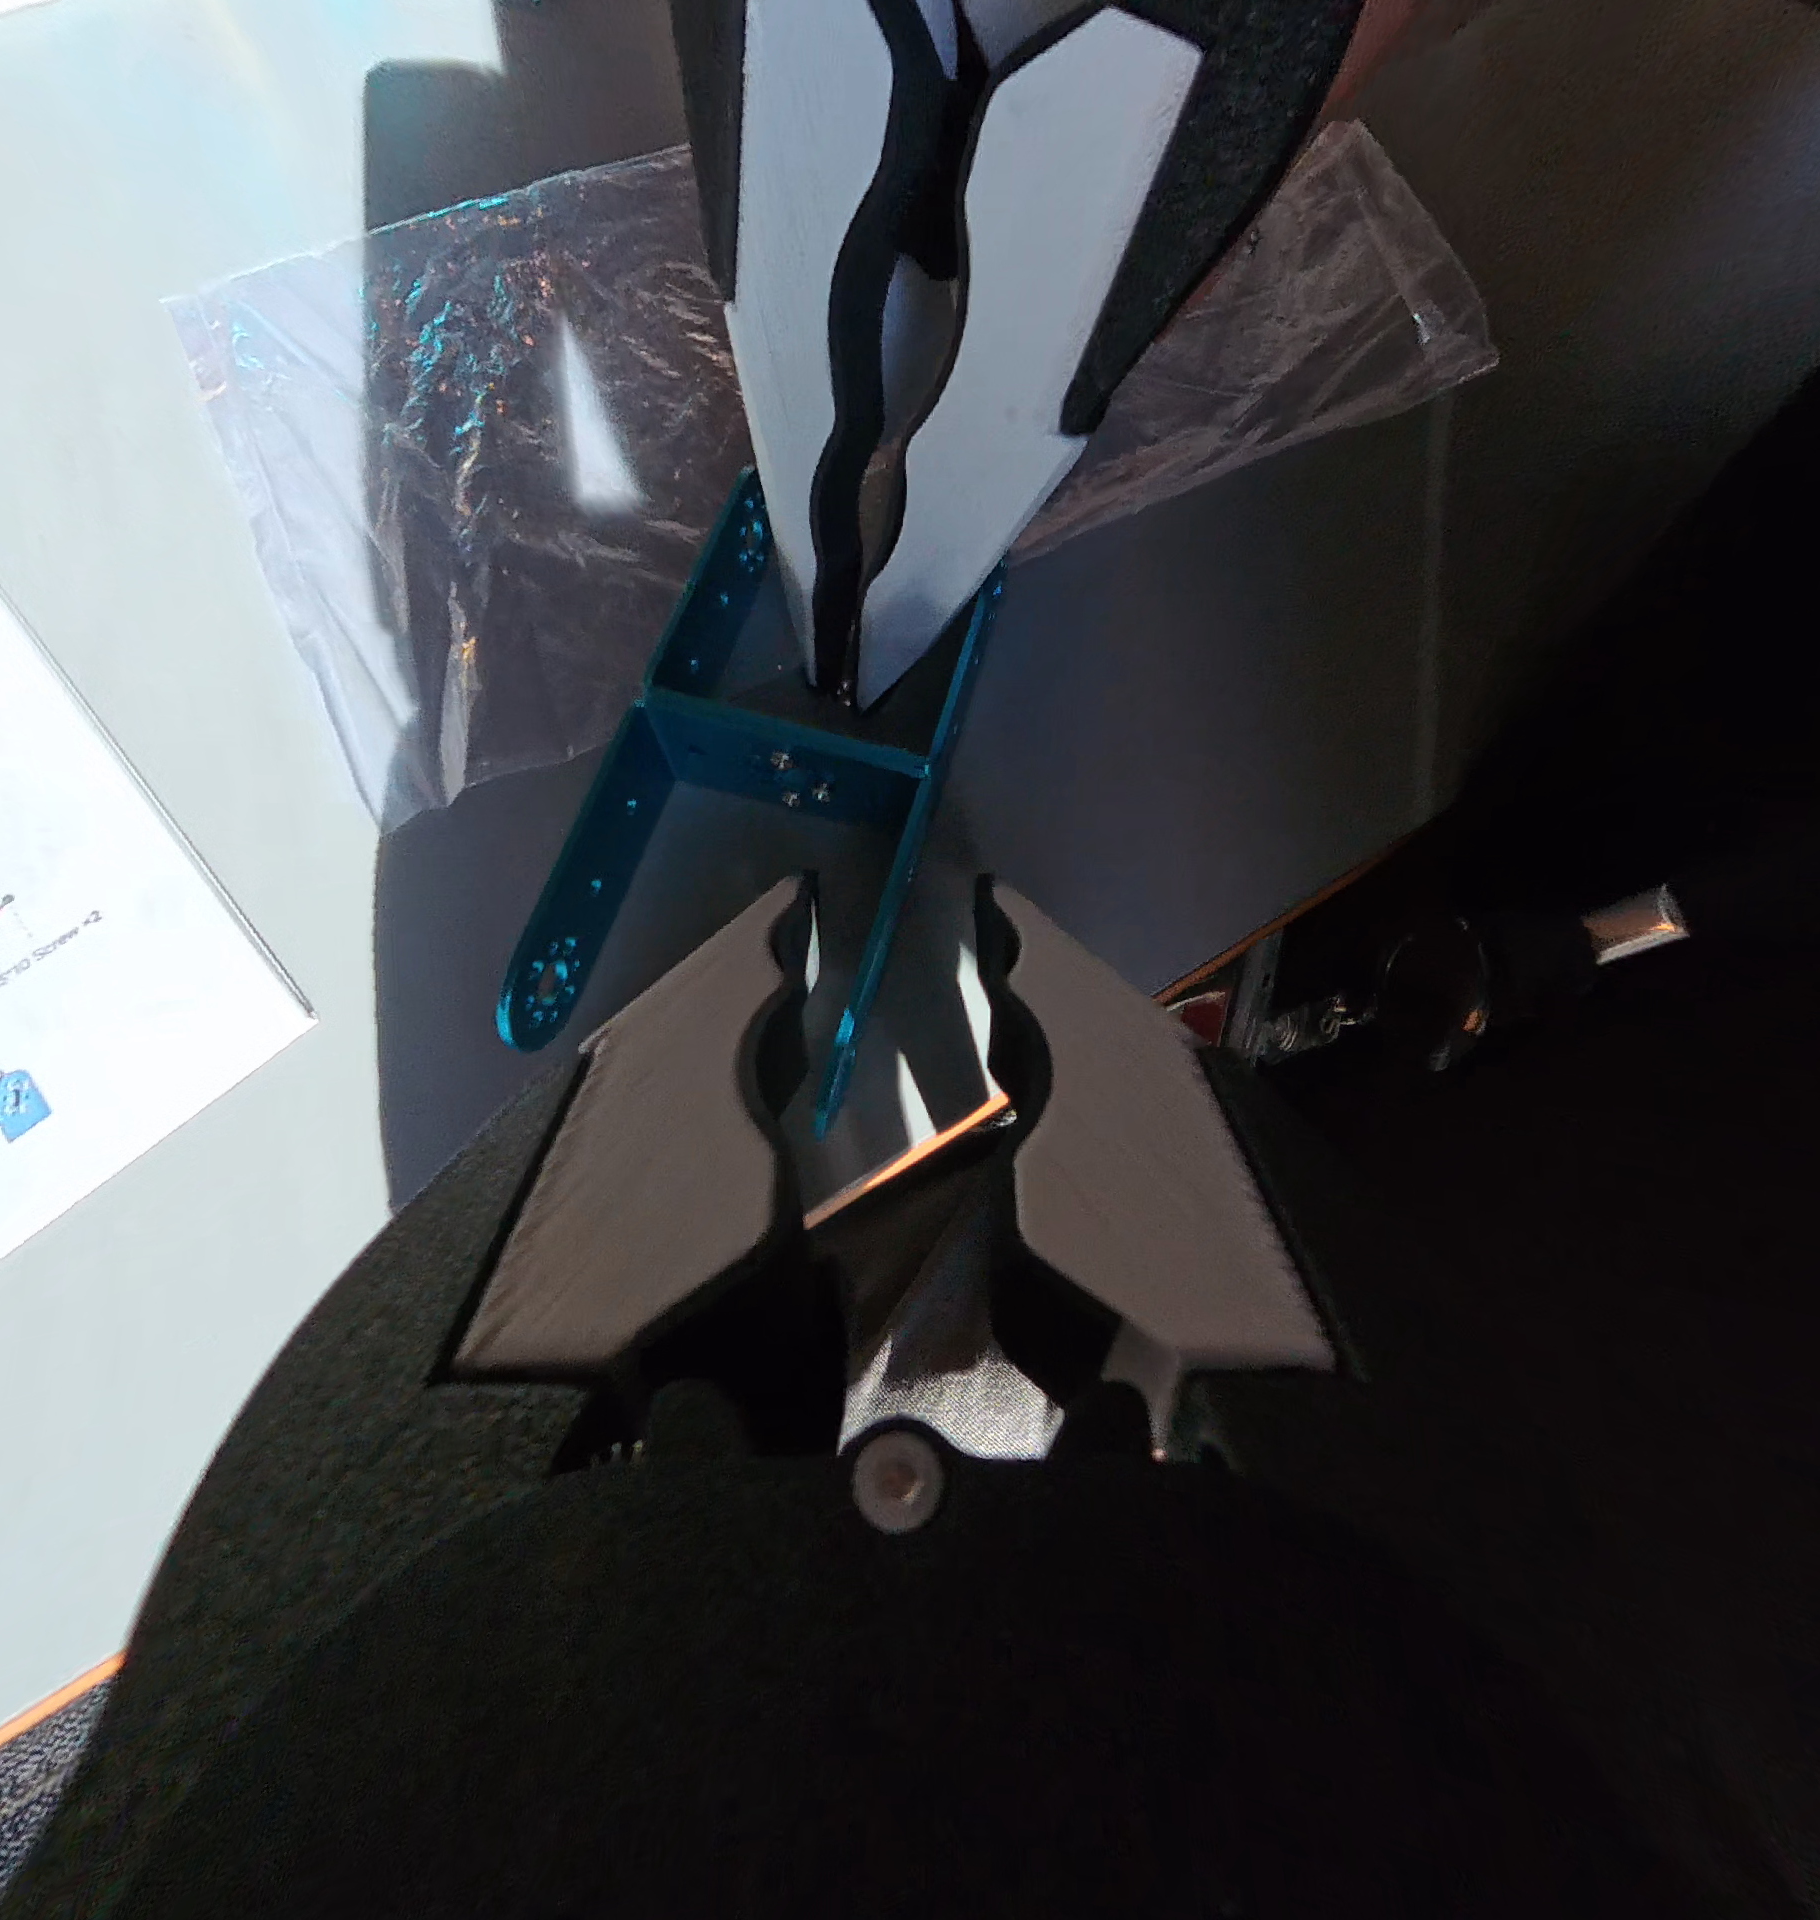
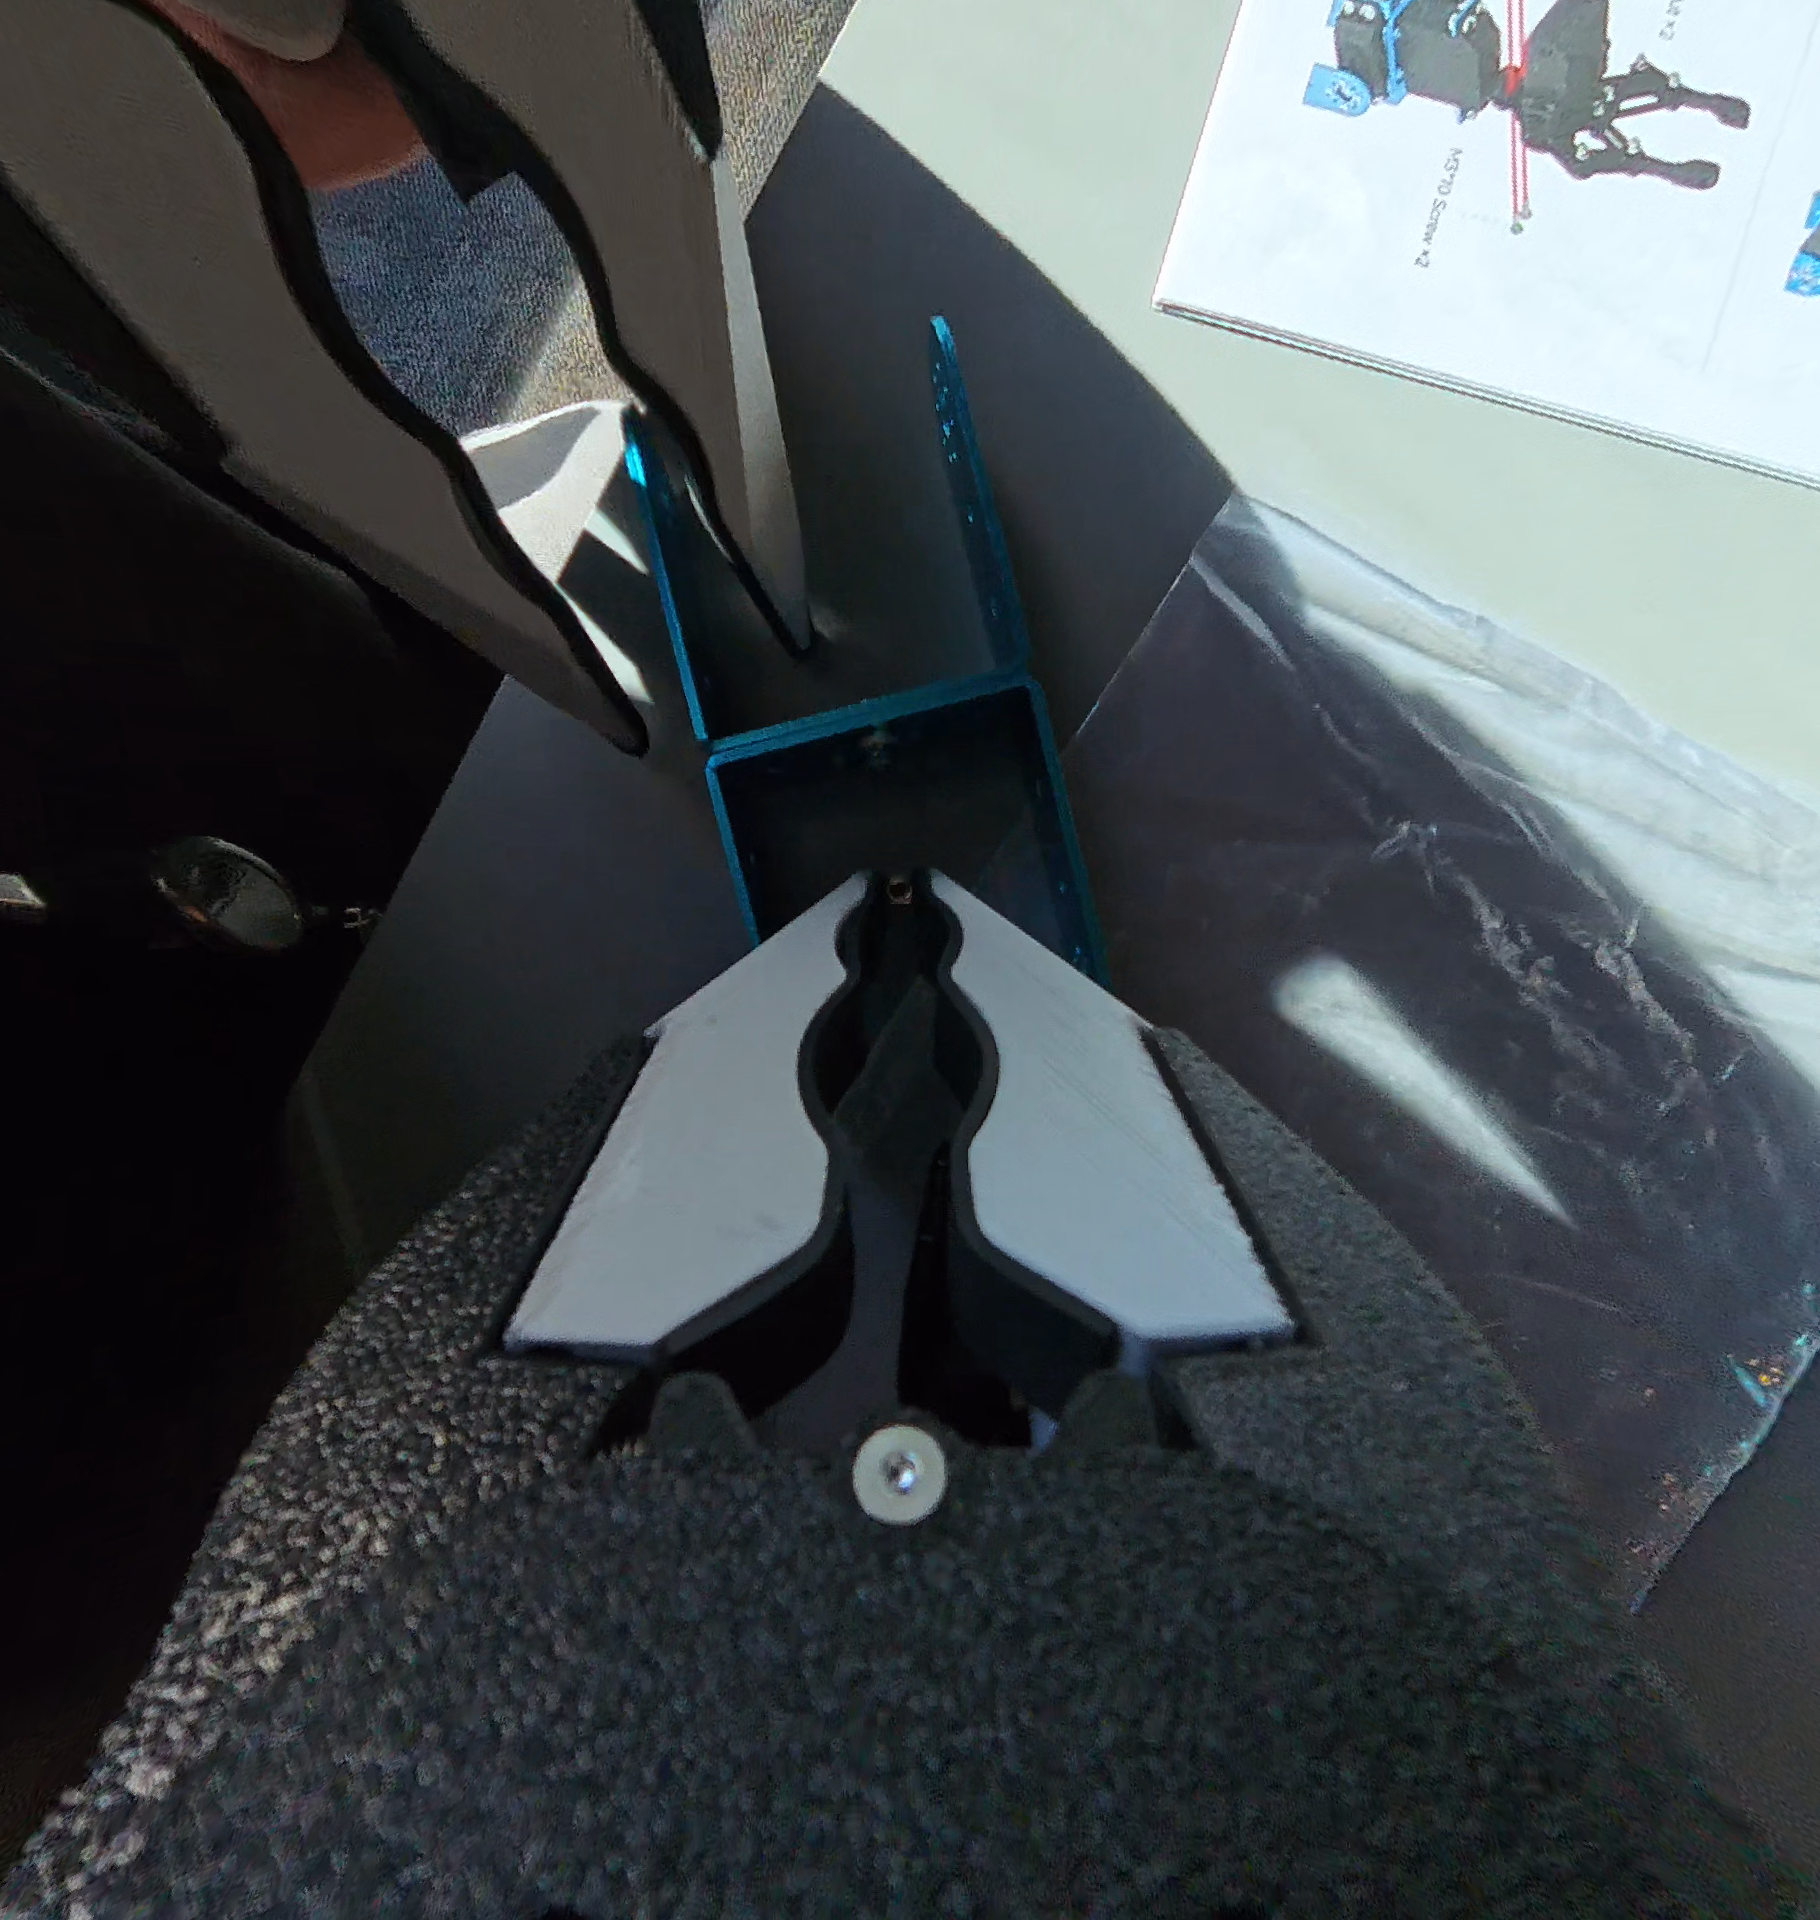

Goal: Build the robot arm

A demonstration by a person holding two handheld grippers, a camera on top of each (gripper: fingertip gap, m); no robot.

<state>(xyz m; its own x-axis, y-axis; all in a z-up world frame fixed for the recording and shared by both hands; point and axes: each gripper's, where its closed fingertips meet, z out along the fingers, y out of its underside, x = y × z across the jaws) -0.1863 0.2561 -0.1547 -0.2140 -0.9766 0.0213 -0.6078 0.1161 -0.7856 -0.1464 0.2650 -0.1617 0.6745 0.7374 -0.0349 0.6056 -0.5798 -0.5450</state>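
A blue H-shaped metal bracket (image 1: 781, 769) stands on the white table, with small screws in its crossbar. It also shows in the right wrist view (image 2: 864, 717). My left gripper (image 1: 898, 883) is open, and its fingers straddle one thin arm of the bracket without pressing it. In the right wrist view the left gripper (image 2: 714, 686) comes in from the top over that arm. My right gripper (image 2: 898, 883) is shut on a small brass-coloured fastener (image 2: 898, 889), held just short of the crossbar between the bracket's arms. In the left wrist view the right gripper (image 1: 844, 691) reaches down from above.
A crinkled clear plastic bag (image 1: 449, 436) (image 2: 1457, 987) lies beside the bracket, and a second clear bag (image 1: 1301, 312) lies behind. A printed instruction sheet (image 1: 75, 883) (image 2: 1560, 260) lies on the table. The orange table edge (image 1: 1249, 945) runs close by, with dark items (image 1: 1436, 977) beyond it. The gap from one gripper's tips to the other's is roughly 5 cm.
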